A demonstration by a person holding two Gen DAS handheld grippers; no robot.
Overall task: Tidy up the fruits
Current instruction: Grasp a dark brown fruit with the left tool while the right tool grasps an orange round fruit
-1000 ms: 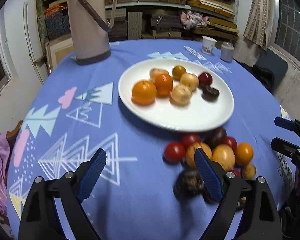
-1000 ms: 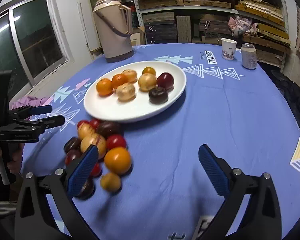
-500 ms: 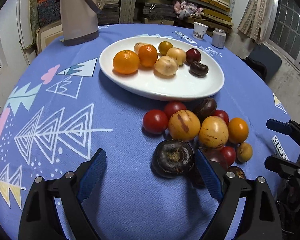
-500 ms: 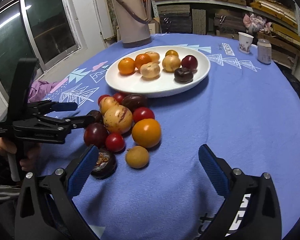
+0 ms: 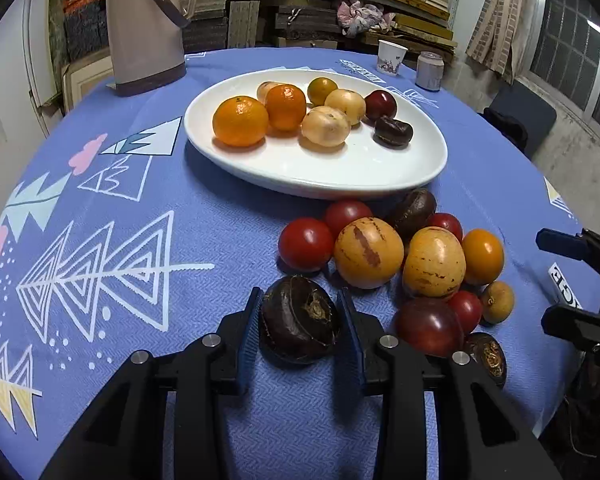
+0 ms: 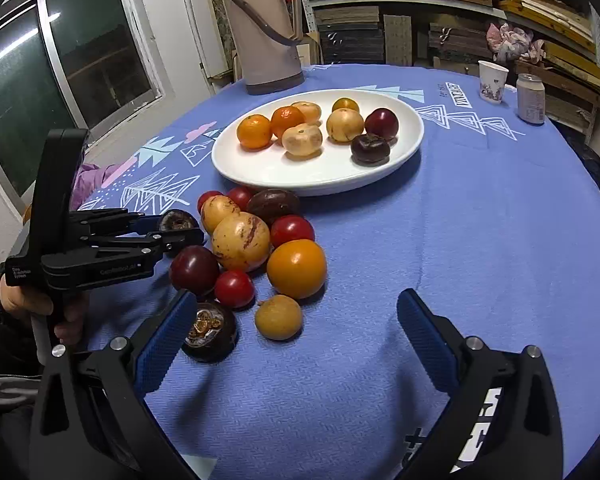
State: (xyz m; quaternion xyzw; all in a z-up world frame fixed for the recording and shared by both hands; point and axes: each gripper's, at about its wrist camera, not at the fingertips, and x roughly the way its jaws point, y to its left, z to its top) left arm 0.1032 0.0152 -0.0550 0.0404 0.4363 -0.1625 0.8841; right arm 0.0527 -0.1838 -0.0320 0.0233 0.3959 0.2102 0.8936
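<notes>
A dark purple round fruit [image 5: 298, 318] lies on the blue tablecloth at the near edge of a loose fruit pile [image 5: 400, 256]. My left gripper [image 5: 300, 316] is closing its jaws on it, and both blue pads touch its sides. The right wrist view shows the same grip [image 6: 179, 222] from the side. A white plate [image 5: 320, 188] beyond the pile holds oranges, pale fruits and two dark ones. My right gripper [image 6: 296, 298] hangs open over the cloth just right of the pile, nothing between its fingers; a small tan fruit [image 6: 278, 317] lies near its left finger.
A beige thermos jug [image 5: 144, 28] stands behind the plate at the left. A paper cup [image 6: 492, 80] and a can [image 6: 531, 98] stand at the far right of the table. Shelves of stacked boards fill the back wall. A hand [image 6: 32, 304] holds the left gripper.
The left gripper's jaws went from wide apart to closed on the dark purple fruit after sinking toward the pile. The right gripper came a little closer to the pile and stayed open.
</notes>
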